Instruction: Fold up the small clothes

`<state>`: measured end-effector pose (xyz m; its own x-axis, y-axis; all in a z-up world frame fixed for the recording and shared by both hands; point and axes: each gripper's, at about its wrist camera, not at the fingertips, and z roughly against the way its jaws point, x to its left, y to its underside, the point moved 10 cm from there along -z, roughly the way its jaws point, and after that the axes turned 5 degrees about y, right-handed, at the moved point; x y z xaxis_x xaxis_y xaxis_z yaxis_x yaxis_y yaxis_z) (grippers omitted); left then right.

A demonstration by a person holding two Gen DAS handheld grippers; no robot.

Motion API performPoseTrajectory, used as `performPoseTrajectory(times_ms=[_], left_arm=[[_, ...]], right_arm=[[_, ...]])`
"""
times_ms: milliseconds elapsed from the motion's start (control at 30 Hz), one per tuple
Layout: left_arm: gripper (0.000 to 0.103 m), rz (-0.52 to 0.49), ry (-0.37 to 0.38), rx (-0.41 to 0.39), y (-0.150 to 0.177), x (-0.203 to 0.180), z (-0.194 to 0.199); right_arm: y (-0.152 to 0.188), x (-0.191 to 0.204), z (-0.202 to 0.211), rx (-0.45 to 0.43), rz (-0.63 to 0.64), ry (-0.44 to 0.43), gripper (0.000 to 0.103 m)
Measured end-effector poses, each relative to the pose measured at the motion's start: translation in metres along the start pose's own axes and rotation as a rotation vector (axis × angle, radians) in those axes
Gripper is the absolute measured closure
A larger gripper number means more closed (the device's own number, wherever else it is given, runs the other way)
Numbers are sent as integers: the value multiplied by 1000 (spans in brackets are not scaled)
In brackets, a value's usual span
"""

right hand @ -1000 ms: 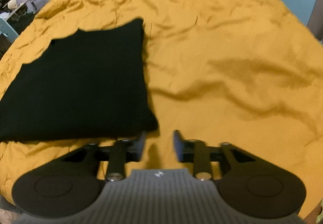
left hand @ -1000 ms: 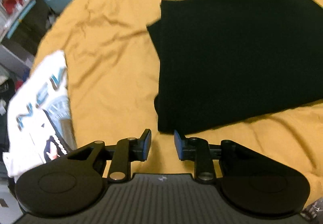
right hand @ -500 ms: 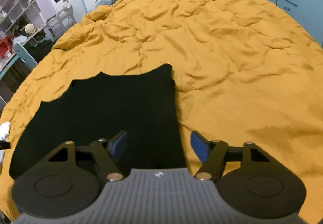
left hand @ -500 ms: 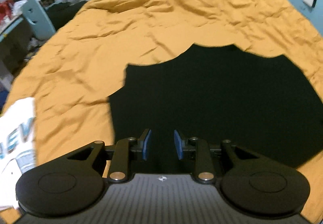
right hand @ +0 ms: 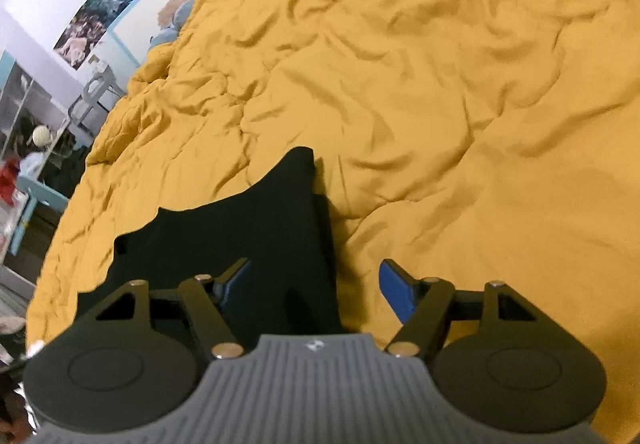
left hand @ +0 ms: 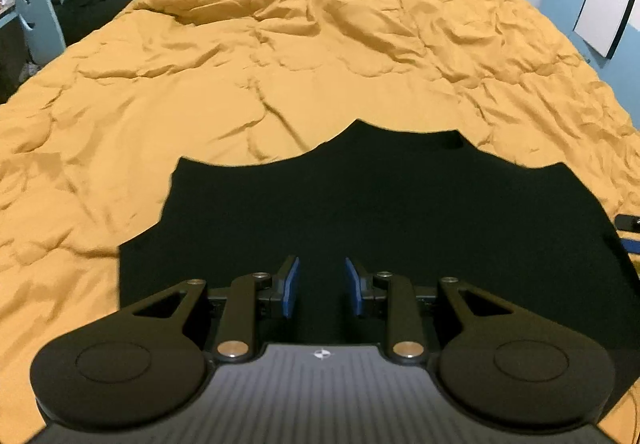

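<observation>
The left gripper [left hand: 321, 286] hovers narrowly parted, empty, over the near middle of the flat black cloth garment [left hand: 380, 220], whose long axis runs crosswise. The right gripper [right hand: 316, 282], spread wide and empty, straddles the garment's right-hand edge [right hand: 320, 228], seemingly nearer a grasp. Beneath lies a wrinkled mustard-yellow quilt [left hand: 280, 76]; a pale blue chair [left hand: 38, 20] stands behind.

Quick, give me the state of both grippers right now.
Left gripper: open, holding nothing, over the black garment.
Right gripper: open wide, empty, at the garment's right edge.
</observation>
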<state>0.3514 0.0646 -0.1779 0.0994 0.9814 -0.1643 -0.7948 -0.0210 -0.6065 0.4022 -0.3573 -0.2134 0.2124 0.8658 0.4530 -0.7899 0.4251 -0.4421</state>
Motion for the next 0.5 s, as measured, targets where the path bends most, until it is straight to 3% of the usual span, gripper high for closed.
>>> performPoseTrajectory(times_ms=[133, 233, 267, 333, 367, 500], left_arm=[[70, 17, 21, 4, -6, -1, -16], [70, 17, 30, 10, -10, -3, -28], [70, 19, 29, 17, -9, -3, -32], [70, 25, 25, 28, -8, -3, -37], [70, 29, 27, 30, -8, -3, -38], [70, 43, 29, 17, -6, 2, -32]], right_arm=[[-2, -2, -32, 36, -53, -36, 41], [1, 1, -52, 61, -90, -77, 52], [2, 4, -56, 64, -97, -92, 56], [3, 10, -62, 74, -108, -120, 76], [3, 13, -63, 81, -116, -136, 94], [-2, 33, -45, 31, -79, -138, 98]])
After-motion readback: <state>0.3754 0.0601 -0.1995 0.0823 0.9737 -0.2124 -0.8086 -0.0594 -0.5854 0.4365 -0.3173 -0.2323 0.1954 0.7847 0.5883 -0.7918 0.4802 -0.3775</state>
